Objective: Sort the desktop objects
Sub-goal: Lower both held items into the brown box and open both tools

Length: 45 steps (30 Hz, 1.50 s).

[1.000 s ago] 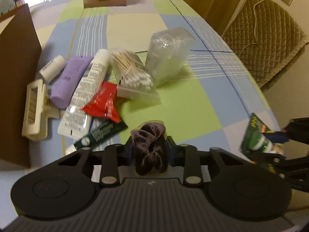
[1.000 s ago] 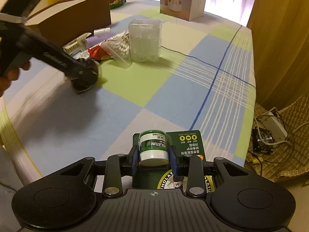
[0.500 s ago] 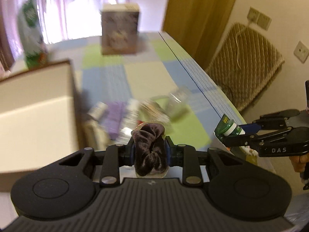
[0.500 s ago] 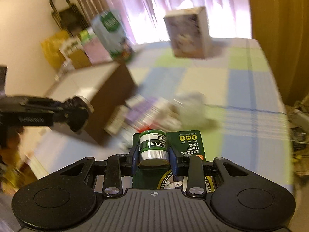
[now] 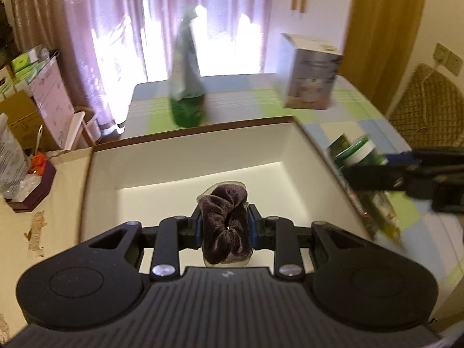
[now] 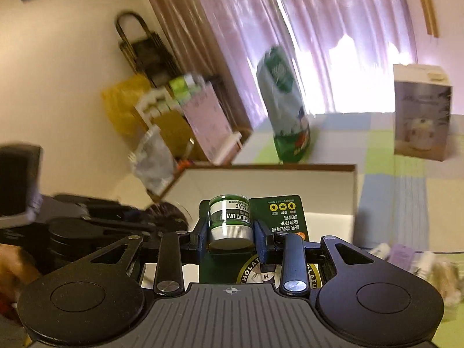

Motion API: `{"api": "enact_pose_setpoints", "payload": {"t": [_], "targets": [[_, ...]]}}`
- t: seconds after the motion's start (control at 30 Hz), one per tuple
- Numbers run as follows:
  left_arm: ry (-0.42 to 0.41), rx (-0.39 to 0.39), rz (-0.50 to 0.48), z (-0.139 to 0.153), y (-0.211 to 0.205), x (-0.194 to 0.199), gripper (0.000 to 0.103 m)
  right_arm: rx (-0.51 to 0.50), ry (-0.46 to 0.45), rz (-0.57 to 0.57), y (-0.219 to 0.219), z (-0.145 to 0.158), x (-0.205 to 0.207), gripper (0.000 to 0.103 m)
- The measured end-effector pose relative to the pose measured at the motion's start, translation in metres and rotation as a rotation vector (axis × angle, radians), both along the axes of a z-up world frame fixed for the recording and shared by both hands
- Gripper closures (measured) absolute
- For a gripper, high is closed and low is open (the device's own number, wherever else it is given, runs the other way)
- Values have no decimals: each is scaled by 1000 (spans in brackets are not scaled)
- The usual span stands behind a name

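1. Since a second ago both grippers have left the pile of toiletries on the checked tablecloth and now hang over the open cardboard box with a white inside and brown outer walls (image 5: 293,156); this box serves as the landmark below.
2. The left gripper (image 5: 225,226) is clamped on a dark brown velvet hair scrunchie in clear wrapping (image 5: 224,223), held above the box's white floor, near its front edge.
3. The right gripper (image 6: 230,232) is clamped on a small green jar with a white band and dark lid, mounted on a green printed card (image 6: 230,217); from the right wrist view it sits over the box's near side.
4. In the left wrist view that jar and card appear blurred just off the box's right wall.
5. Beyond the box's far wall stand a green and white plastic bag (image 5: 187,87) and a tall printed carton (image 5: 310,72) on the blue and green checked tablecloth (image 5: 240,95).
6. To the right of the box, low in the right wrist view, the remaining tubes and packets (image 6: 406,258) lie blurred on the cloth.
7. A hand (image 6: 11,266) shows at the left edge, behind the other gripper.
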State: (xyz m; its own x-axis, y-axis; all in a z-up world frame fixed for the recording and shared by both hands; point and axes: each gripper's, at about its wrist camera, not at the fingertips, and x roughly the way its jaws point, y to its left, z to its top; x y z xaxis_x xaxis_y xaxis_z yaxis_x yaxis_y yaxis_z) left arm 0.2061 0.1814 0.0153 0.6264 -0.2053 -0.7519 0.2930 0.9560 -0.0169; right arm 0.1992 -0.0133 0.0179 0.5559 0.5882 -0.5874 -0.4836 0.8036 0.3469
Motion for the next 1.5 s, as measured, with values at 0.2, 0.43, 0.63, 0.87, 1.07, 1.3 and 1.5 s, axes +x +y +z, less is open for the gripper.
{"api": "enact_pose_setpoints", "payload": {"t": [0.2, 0.43, 0.63, 0.87, 1.07, 1.3, 1.5], "targets": [[62, 52, 16, -29, 21, 47, 79, -207, 96, -98, 52, -41, 45, 67], [196, 40, 10, -67, 20, 99, 78, -328, 233, -182, 57, -94, 86, 67], [243, 59, 5, -87, 15, 132, 77, -355, 272, -205, 63, -114, 116, 67], [292, 84, 83, -111, 19, 157, 41, -379, 293, -198, 61, -128, 130, 35], [307, 70, 116, -112, 33, 151, 24, -356, 318, -155, 60, -114, 115, 33], [299, 87, 97, -103, 28, 137, 24, -379, 354, -158, 61, -105, 102, 33], [273, 89, 98, -90, 29, 122, 23, -382, 359, -157, 67, -97, 97, 33]]}}
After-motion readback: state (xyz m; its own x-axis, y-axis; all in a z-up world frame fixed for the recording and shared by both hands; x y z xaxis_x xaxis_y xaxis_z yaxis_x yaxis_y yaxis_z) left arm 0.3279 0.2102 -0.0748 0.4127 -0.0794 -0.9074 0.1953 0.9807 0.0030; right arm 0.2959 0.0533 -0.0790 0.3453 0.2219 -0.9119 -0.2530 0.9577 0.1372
